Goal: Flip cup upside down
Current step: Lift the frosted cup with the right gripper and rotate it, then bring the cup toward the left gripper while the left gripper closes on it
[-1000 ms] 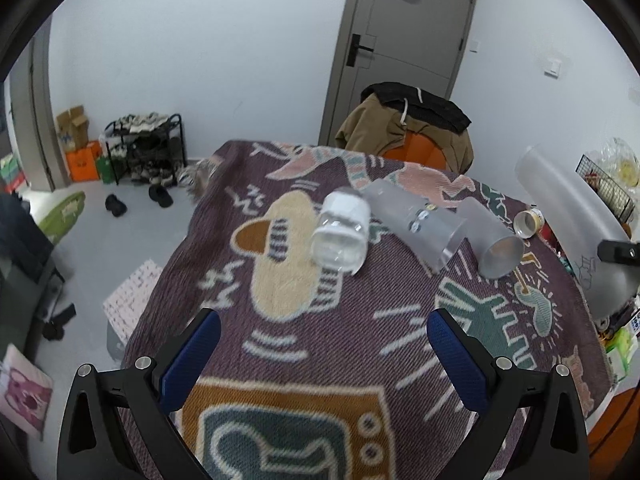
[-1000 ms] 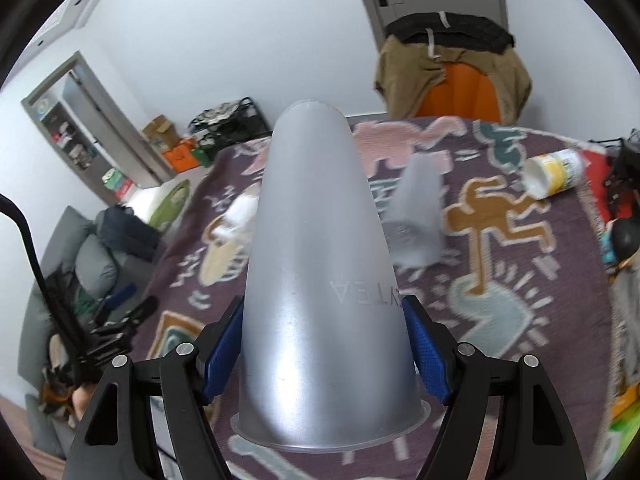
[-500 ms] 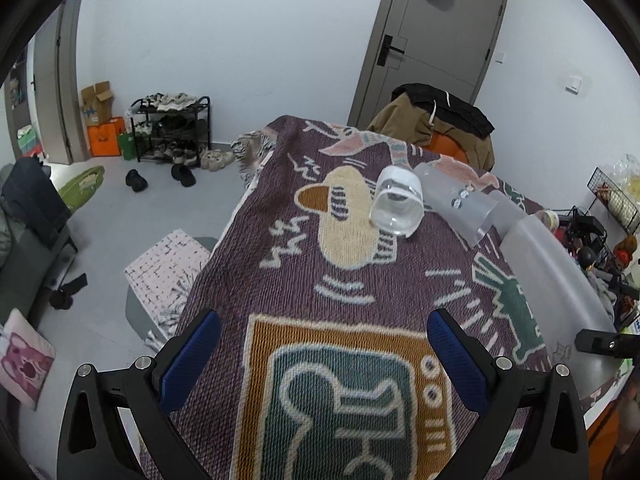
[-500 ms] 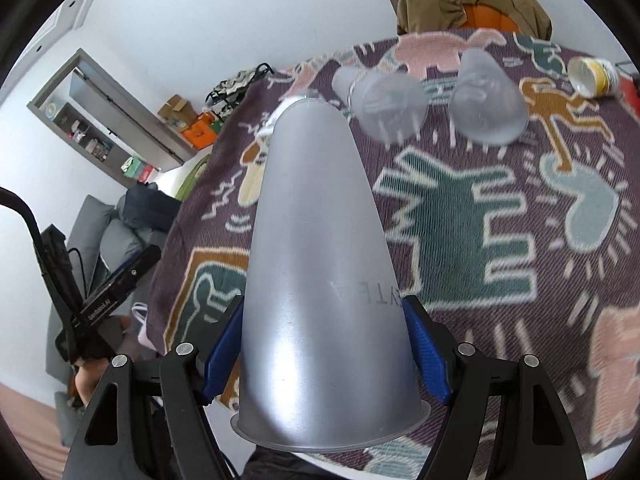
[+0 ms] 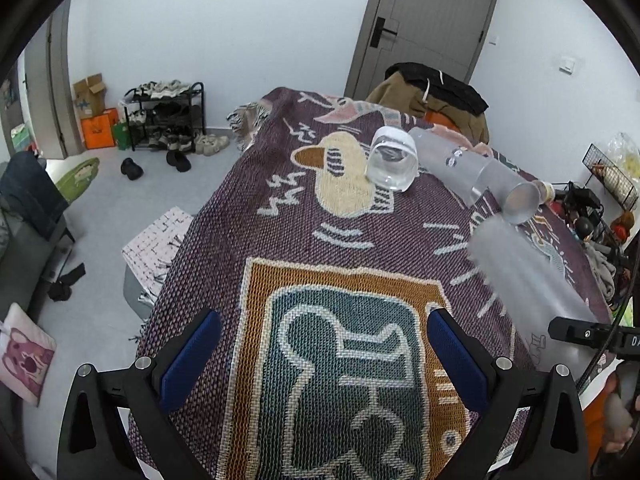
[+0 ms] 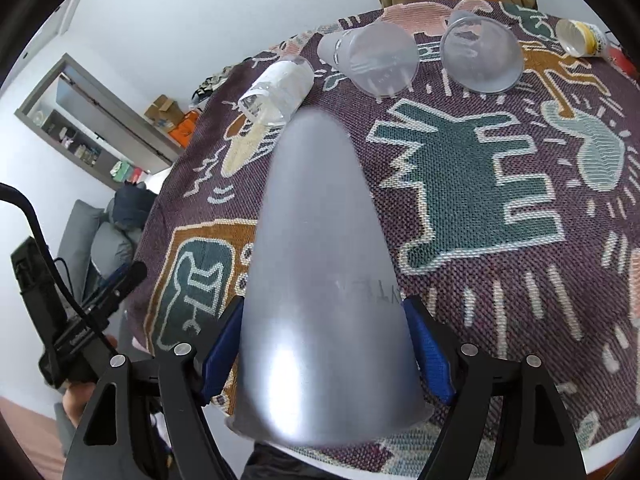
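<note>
Over the desk's (image 6: pixel 460 216) near edge, the right tongs (image 6: pixel 326 356) gripped the frosted cup (image 6: pixel 320 280) tilted, wide rim toward the camera, while the left tongs (image 5: pixel 320 360) hung wide apart, holding nothing.

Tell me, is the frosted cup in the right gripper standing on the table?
No. The frosted cup is held above the tablecloth, its closed end pointing away from the gripper.

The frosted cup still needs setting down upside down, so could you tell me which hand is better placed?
Right: its gripper is shut on the frosted cup; the left gripper hangs open.
</note>
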A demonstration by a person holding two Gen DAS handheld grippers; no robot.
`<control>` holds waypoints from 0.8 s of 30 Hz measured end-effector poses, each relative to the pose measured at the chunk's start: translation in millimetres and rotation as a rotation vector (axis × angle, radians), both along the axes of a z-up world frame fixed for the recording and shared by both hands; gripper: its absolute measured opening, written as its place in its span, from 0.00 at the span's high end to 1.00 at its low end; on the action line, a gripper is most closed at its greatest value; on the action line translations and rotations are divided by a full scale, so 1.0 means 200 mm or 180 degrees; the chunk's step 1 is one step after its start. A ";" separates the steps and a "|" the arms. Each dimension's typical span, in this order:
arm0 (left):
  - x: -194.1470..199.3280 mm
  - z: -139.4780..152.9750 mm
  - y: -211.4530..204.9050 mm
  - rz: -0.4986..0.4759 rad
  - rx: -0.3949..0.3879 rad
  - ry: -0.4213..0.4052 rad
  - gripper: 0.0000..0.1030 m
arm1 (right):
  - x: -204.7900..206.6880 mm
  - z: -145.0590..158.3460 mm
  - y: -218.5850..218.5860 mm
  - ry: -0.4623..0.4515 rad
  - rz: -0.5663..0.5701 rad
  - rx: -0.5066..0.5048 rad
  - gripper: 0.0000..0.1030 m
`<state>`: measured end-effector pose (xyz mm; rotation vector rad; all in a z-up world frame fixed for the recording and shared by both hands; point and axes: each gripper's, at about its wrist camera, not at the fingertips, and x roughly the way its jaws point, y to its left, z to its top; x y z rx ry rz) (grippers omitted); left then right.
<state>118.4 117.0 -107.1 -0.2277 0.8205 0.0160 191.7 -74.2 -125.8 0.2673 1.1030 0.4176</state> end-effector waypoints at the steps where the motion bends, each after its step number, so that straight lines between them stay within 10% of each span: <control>1: 0.00 0.00 0.01 0.0017 -0.0008 -0.0004 0.00 | 0.01 0.00 0.00 0.0013 -0.0006 0.0032 0.24; 7: 0.02 0.01 0.03 0.0072 -0.0147 -0.0001 0.00 | -0.03 0.10 -0.02 -0.0178 0.0048 0.0084 0.09; 24: 0.18 0.22 -0.32 -0.0485 -0.0088 0.0035 0.00 | -0.23 0.25 -0.40 -0.0611 -0.0352 -0.0124 0.09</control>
